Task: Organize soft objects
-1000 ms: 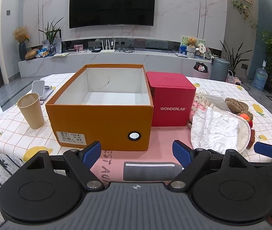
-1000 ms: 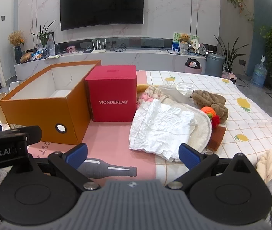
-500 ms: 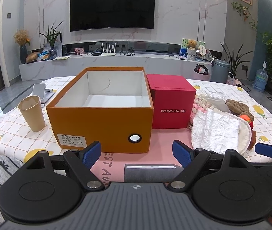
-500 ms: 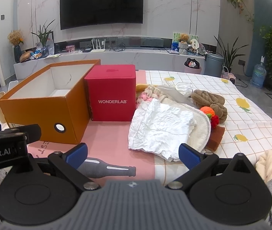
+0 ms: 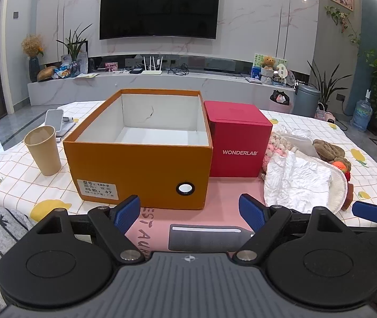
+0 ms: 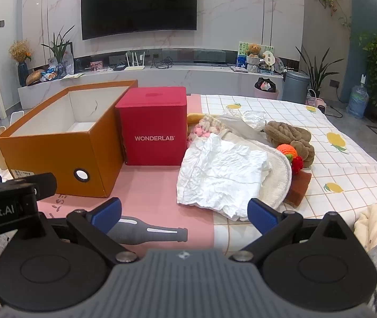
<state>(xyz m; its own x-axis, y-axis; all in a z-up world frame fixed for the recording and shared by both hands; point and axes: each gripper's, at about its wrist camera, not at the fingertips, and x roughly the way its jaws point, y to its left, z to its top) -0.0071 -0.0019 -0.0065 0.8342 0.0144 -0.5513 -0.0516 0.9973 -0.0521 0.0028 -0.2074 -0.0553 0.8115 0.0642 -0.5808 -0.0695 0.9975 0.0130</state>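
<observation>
An open orange shoebox (image 5: 140, 159) (image 6: 55, 159), empty inside, stands on the table beside a red WONDERLAB box (image 5: 237, 143) (image 6: 154, 129). Right of them lies a pile of soft things: a crumpled white cloth (image 6: 220, 175) (image 5: 297, 182) on a cream pad (image 6: 276, 182), a brown knitted piece (image 6: 289, 137), an orange and red knitted toy (image 6: 286, 151) and a pink-white knit (image 6: 201, 129). My left gripper (image 5: 189, 212) is open and empty, just before the shoebox. My right gripper (image 6: 184, 213) is open and empty, in front of the white cloth.
A paper cup (image 5: 43, 151) stands left of the shoebox, with a phone on a white stand (image 5: 55, 122) behind it. A pink mat (image 6: 148, 201) lies under the boxes on a checked tablecloth (image 6: 347, 164). The person's lap is at the near table edge.
Both grippers have risen slightly and barely shifted; the view of the box interior is a little steeper. Nothing was grasped or moved.
</observation>
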